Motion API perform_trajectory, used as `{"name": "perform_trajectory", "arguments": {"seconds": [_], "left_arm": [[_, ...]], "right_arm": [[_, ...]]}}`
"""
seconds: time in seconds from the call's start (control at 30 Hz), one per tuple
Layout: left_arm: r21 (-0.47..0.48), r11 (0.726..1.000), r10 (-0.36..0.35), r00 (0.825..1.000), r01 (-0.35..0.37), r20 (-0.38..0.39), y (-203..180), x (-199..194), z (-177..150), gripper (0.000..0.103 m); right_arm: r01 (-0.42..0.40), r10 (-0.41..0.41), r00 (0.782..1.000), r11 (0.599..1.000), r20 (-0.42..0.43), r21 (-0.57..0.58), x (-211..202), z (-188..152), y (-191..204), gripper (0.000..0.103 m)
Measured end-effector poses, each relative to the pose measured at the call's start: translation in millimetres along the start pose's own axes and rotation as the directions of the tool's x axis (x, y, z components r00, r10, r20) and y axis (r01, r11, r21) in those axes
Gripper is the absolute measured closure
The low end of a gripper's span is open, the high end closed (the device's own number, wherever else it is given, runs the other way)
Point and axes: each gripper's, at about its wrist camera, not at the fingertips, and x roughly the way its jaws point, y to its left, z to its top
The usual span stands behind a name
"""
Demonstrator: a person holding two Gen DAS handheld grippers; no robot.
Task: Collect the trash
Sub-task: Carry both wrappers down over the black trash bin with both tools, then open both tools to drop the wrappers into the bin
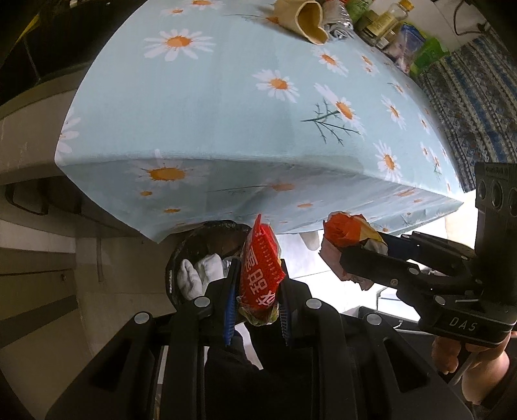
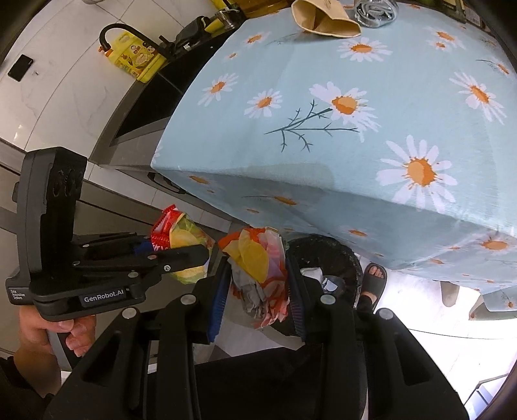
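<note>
My left gripper (image 1: 258, 263) is shut on a red snack packet (image 1: 258, 274) with white characters, held just over a bin lined with a black bag (image 1: 181, 255). White tissue (image 1: 200, 274) lies inside the bin. In the right wrist view my right gripper (image 2: 258, 258) is shut on a crumpled orange, yellow and pink wrapper (image 2: 258, 268), beside the bin (image 2: 326, 252) under the table edge. Each view shows the other hand: the right gripper (image 1: 358, 248) with its wrapper (image 1: 345, 232), and the left gripper (image 2: 181, 248) with its packet (image 2: 184, 236).
A table under a blue daisy cloth (image 1: 210, 106) overhangs the bin. At its far end lie a brown paper bag (image 1: 307, 19), a silver wrapper (image 1: 336, 19), and bottles and packets (image 1: 387, 29). A sandalled foot (image 2: 373, 281) stands by the bin. A yellow container (image 2: 135, 61) sits at the left.
</note>
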Motion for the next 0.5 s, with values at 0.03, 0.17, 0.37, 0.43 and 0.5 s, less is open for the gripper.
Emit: {"name": "perform_trajectory", "arguments": {"seconds": [0.03,0.17,0.37,0.43,0.5], "left_arm": [[-0.012,1.000,-0.007,1.000,0.007,0.002,1.7,-0.5,0.6,0.081],[-0.031,0.999,-0.010,1.000,0.010,-0.001,2.7,-0.8,2.1,0.061],[-0.049,0.999,0.005,1.000,-0.005,-0.001,8.7,-2.3,4.3,0.058],[-0.054,0.999,0.007,1.000,-0.007,-0.002,10.7,-2.9,4.9,0.058],[-0.054,0.999,0.008,1.000,-0.008,-0.002,11.2,-3.7,4.9,0.058]], "right_arm": [[-0.015,0.015,1.000,1.000,0.003,0.007,0.2,1.4,-0.7,0.062],[-0.031,0.031,0.999,0.999,0.019,0.020,-2.4,7.1,-3.0,0.053],[-0.026,0.025,0.999,0.999,0.034,0.032,-8.1,15.2,-7.4,0.053],[-0.023,0.022,0.999,0.999,0.039,0.036,-9.5,16.1,-9.1,0.053],[-0.023,0.021,0.999,0.999,0.042,0.041,-11.1,16.1,-11.5,0.053]]}}
